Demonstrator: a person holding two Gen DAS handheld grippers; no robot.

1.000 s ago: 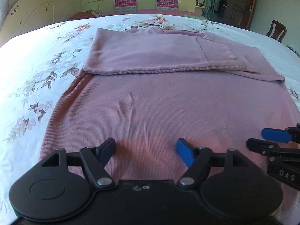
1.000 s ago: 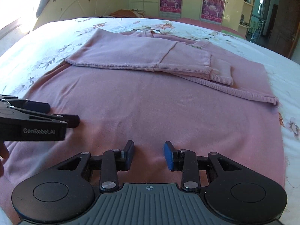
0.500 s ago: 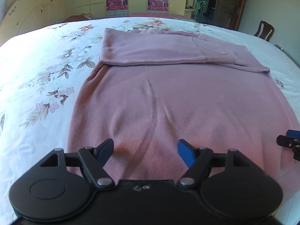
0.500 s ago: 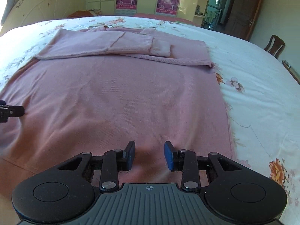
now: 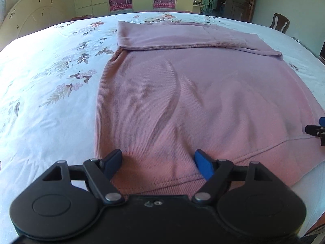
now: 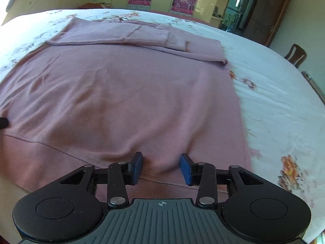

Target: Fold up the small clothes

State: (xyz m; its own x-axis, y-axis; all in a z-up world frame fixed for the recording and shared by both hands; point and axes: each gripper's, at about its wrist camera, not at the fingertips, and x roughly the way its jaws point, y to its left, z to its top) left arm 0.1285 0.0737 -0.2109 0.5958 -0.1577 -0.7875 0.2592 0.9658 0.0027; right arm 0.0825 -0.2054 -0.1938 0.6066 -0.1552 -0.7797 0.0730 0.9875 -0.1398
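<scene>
A pink knitted sweater [image 5: 193,93] lies flat on the bed, its sleeves folded across the far end [image 5: 182,38]. It also shows in the right wrist view [image 6: 126,93]. My left gripper [image 5: 159,162] is open, low over the near hem at the sweater's left corner. My right gripper [image 6: 161,166] is open over the hem near the right corner, with cloth bulging between its fingers. The right gripper's tip shows at the right edge of the left wrist view [image 5: 316,130].
The bed has a white floral sheet [image 5: 50,85] and a cream headboard [image 5: 24,24] at the far left. A wooden chair [image 6: 295,55] and a dark door [image 6: 270,20] stand at the far right. The bed's near edge runs just under both grippers.
Both grippers have drawn back toward the near hem and spread apart, the left to the sweater's left corner, the right to its right corner. Both stay open.
</scene>
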